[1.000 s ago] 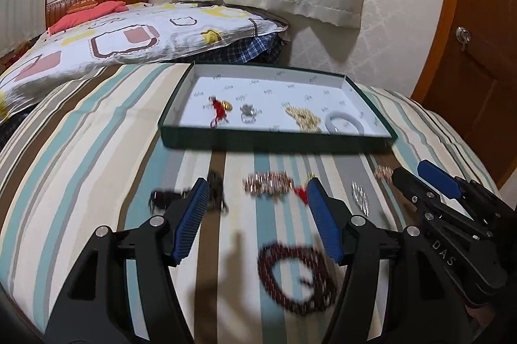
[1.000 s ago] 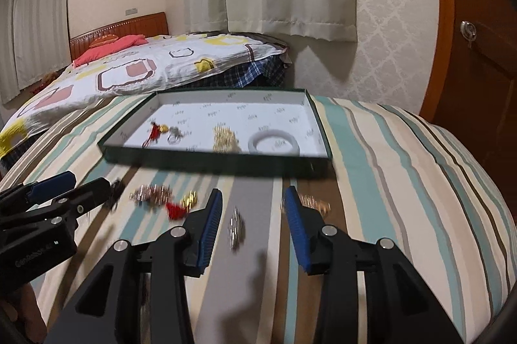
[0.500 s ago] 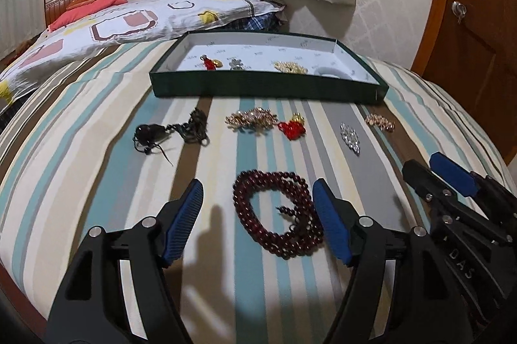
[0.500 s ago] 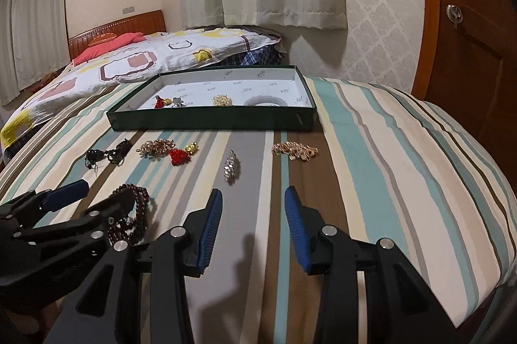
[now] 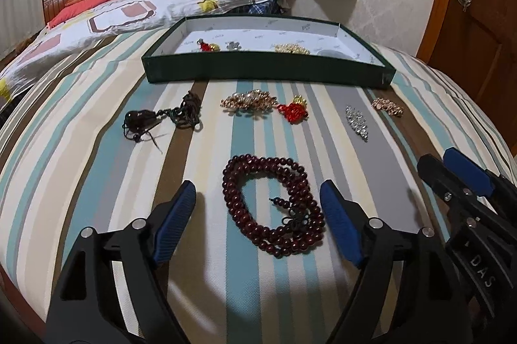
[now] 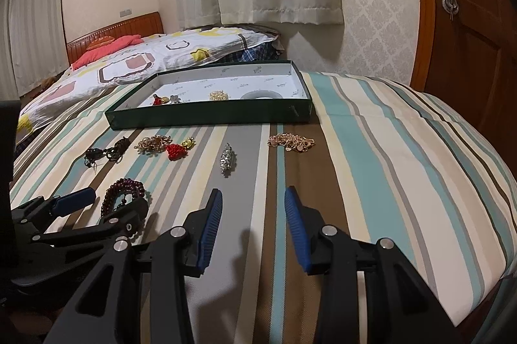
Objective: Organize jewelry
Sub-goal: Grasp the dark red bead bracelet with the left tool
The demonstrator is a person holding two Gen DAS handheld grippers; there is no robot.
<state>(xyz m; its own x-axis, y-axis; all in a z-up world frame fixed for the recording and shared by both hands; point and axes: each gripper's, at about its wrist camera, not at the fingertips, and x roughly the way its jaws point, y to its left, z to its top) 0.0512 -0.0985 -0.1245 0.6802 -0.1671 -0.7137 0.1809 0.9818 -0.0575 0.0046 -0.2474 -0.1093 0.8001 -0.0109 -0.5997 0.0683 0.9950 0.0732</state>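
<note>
The left gripper (image 5: 257,214) straddles the dark red bead bracelet (image 5: 274,208), which lies coiled in several loops on the striped bedspread (image 5: 80,150) near its front edge. Its jaws are opening, the beads between them but untouched by either pad. The main risk, as I judge it, is a partial catch: closing on only one loop would let the rest dangle and swing, perhaps snagging on the near wall of the green tray (image 5: 268,70) or slipping free. The soft cover may also bunch up under the fingertips.

The right gripper (image 6: 253,227) hangs half-wide and empty over bare stripes, with the silver brooch (image 6: 227,162) ahead of it.

The left view shows the whole bracelet and its knotted tassel; the right view hides half of it behind the left gripper's fingers. The right view, though, looks deeper into the tray and shows the pale bangle (image 6: 262,95) at its right end, barely visible from the left.
</note>
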